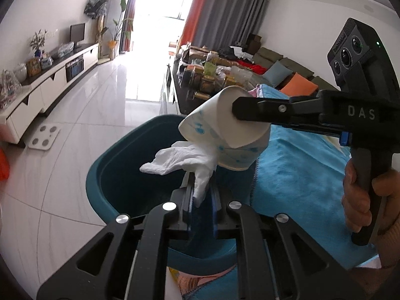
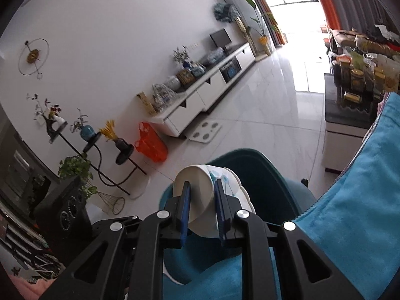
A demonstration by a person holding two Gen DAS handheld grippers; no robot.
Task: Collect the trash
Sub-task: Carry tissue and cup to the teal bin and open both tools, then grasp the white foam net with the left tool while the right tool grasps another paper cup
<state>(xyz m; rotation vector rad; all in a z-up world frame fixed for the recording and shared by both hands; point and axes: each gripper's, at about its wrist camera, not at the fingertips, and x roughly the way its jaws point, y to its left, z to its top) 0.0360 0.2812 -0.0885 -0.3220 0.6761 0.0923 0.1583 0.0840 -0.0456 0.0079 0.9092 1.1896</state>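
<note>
Room: living room, glossy white tile floor, long white TV cabinet along wall, bright window w/ grey + orange curtains at far end.
Surface: blue blanket on the near side, right of the bin.
Trash 1: crumpled white tissue, pinched at its lower end, rest flops up and left over the bin opening.
Trash 2: paper cup, white w/ blue print, squashed, tilted on its side; in air above the bin's right rim, touching the tissue in left wrist view.
Bin: dark teal bin, open top, on floor just beside the blanket; both trash items held over it, not inside yet.
Left hand-held gripper: fingers nearly together, clamped on the tissue; blue pads press the paper.
Right hand-held gripper: clamped on the cup, one finger across the mouth side, one on the printed wall; cup wall is dented in between. In left wrist view it comes in from the right, person's hand on the grip.
Around: white bathroom scale on floor near the cabinet; orange plastic bag by the plant stand; cluttered dark low table w/ jars and packets beyond the bin; sofa w/ cushions behind that.
Unclear: bin contents, too dark to tell.
</note>
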